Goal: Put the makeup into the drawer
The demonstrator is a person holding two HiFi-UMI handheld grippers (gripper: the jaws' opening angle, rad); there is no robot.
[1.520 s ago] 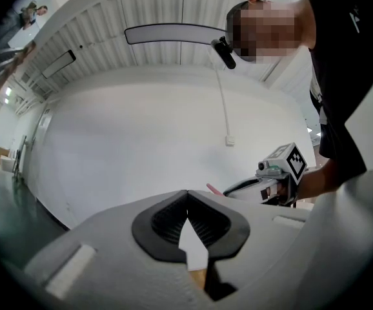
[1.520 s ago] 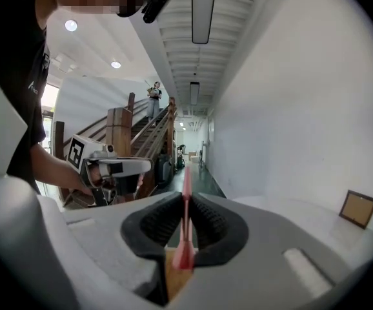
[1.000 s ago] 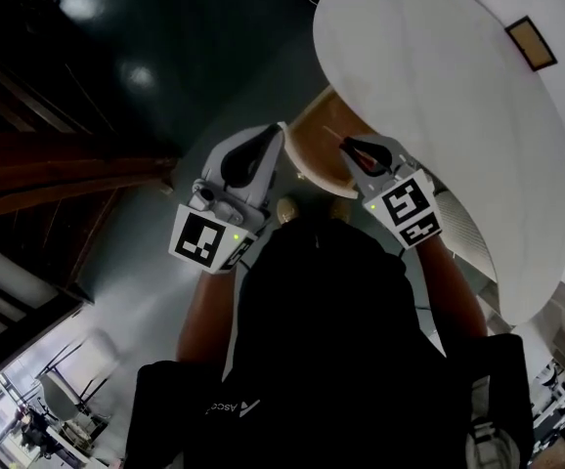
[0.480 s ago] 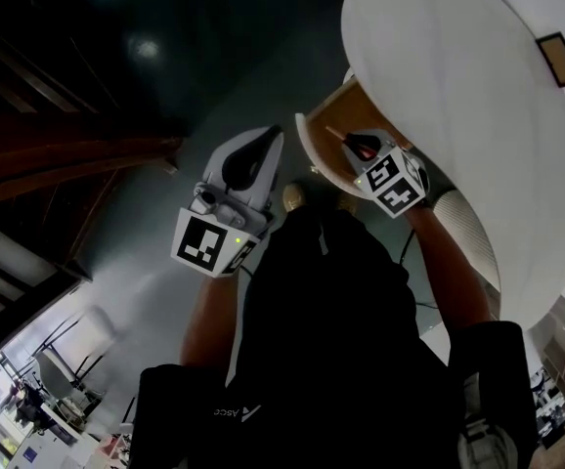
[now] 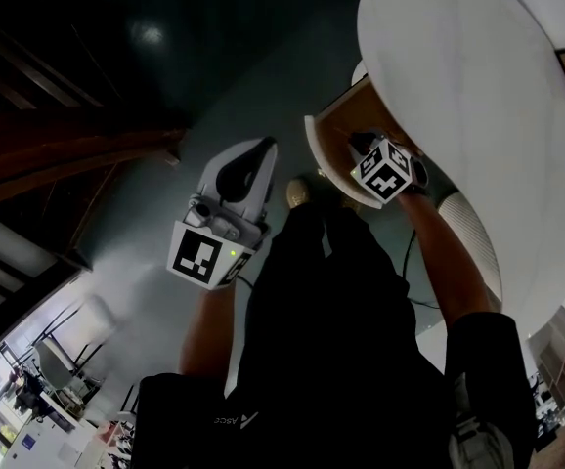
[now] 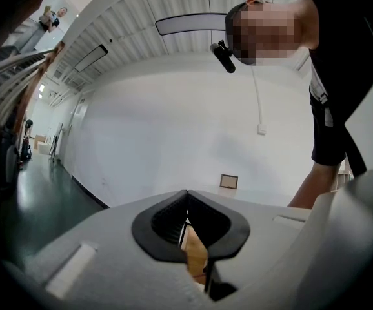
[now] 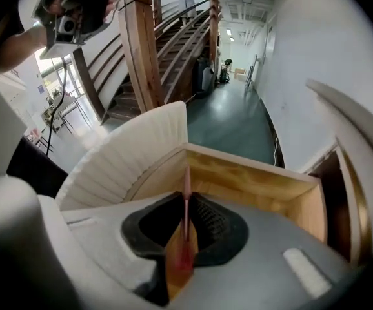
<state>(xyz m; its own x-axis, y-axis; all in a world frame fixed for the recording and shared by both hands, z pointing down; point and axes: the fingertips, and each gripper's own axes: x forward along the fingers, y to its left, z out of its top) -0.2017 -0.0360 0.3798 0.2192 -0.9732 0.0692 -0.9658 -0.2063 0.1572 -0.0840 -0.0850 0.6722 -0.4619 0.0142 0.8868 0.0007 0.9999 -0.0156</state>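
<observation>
The right gripper [image 7: 187,206] is pinching a thin pink makeup stick [image 7: 186,173]. Its jaws are pressed together on the stick's lower part, so the tip is pointing out past them. The stick is hanging inside the open wooden drawer [image 7: 264,189], above the floor and short of the back wall (whether it is touching any wood, I cannot tell). In the head view, the right gripper [image 5: 361,148] is reaching into the drawer [image 5: 329,137] just under the rim of the white round table [image 5: 458,86]. The left gripper [image 6: 188,197] is carrying nothing, and its jaws are drawn together with only a sliver of gap between them. In the head view, the left gripper [image 5: 248,164] is hovering beside the drawer on the person's left.

The step in hand looks like setting the stick down. To do it well, the person should be:
- lowering the gripper until the stick is lying nearly flat and close to the drawer floor;
- then parting the jaws slowly, so the stick is not dropping or rolling;
- leaving it away from the front edge, which should let the drawer shut cleanly.
</observation>
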